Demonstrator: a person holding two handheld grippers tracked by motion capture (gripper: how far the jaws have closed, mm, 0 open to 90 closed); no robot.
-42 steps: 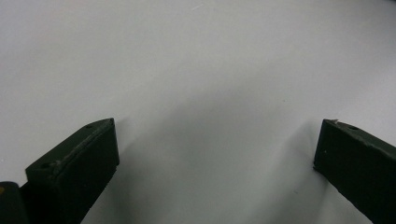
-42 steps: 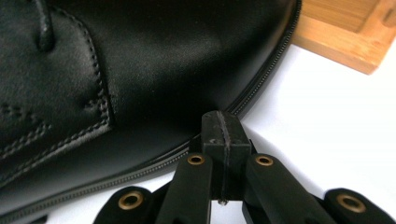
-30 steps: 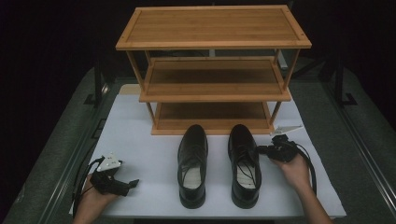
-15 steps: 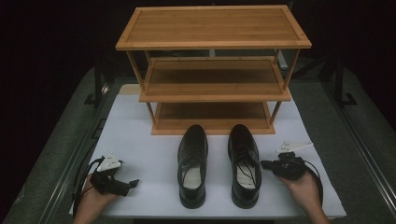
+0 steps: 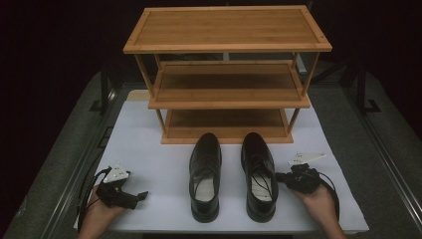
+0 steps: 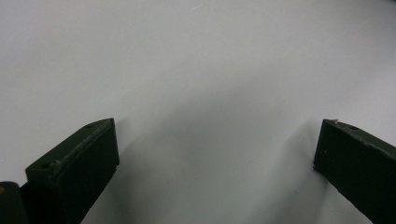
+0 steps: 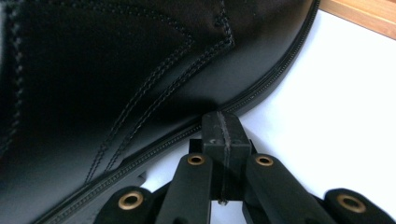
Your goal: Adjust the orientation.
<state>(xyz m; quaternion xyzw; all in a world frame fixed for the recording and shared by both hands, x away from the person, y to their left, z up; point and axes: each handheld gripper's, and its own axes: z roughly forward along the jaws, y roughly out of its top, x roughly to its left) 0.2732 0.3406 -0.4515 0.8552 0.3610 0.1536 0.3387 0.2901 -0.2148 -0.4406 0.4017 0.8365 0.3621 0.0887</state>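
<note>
Shoes come first here: a pair of black leather lace-up dress shoes stands side by side, toes toward the three-tier bamboo shoe rack (image 5: 226, 47), just in front of its bottom shelf, apparently staged for shelving. The right shoe (image 5: 259, 172) stands nearer the right gripper (image 5: 279, 177), whose jaws are pressed together with nothing between them, their tip at the shoe's outer side by the welt; in the right gripper view that tip (image 7: 219, 122) looks to be touching the stitched edge of the sole, likely to nudge or square up the shoe rather than grasp it. The left shoe (image 5: 205, 172) stands just beside its mate, untouched. Well to the left of the rack's front, the left gripper (image 5: 140, 196) rests over the white table mat (image 5: 149, 144), jaws spread wide and empty, probably waiting its turn.
</note>
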